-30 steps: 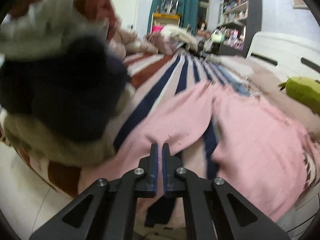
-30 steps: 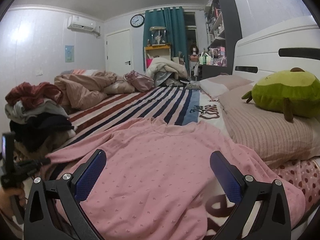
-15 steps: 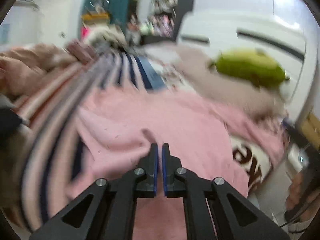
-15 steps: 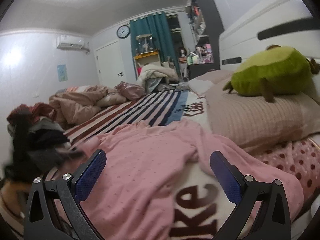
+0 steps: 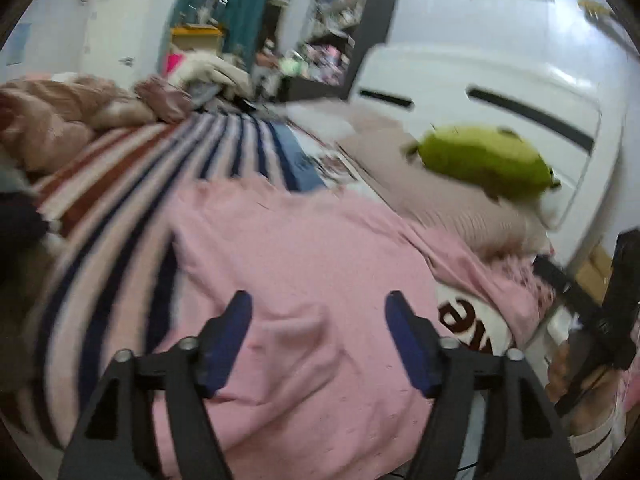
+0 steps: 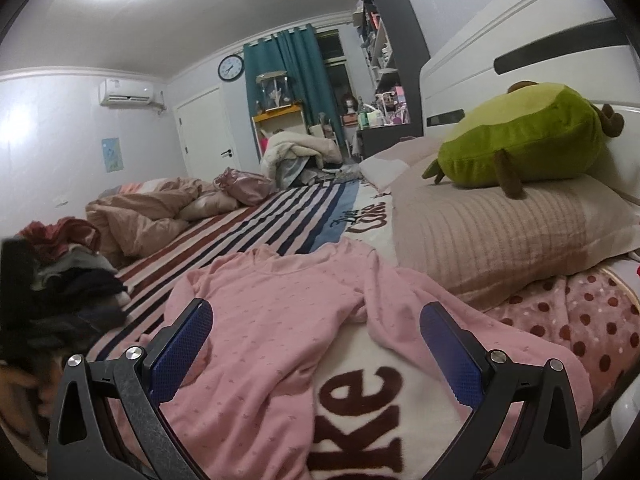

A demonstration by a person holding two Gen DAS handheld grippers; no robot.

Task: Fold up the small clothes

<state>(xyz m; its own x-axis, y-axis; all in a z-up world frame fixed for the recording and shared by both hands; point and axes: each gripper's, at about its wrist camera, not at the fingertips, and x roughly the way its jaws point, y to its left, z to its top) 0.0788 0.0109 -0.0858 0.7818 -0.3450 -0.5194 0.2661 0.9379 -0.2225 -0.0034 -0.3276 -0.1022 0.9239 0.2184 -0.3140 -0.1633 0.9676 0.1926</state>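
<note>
One pink top (image 5: 304,264) is spread flat on the striped blanket (image 5: 132,184), one sleeve folded over its body and the other sleeve (image 6: 452,312) trailing toward the one pillow (image 6: 500,232). The left gripper (image 5: 318,338) is held above the top with jaws spread and nothing between them; the right gripper (image 6: 316,344) is likewise spread and empty. One green plush (image 6: 524,140) is seen on the pillow, and one heap of clothes (image 6: 68,276) lies at the blanket's left edge.
</note>
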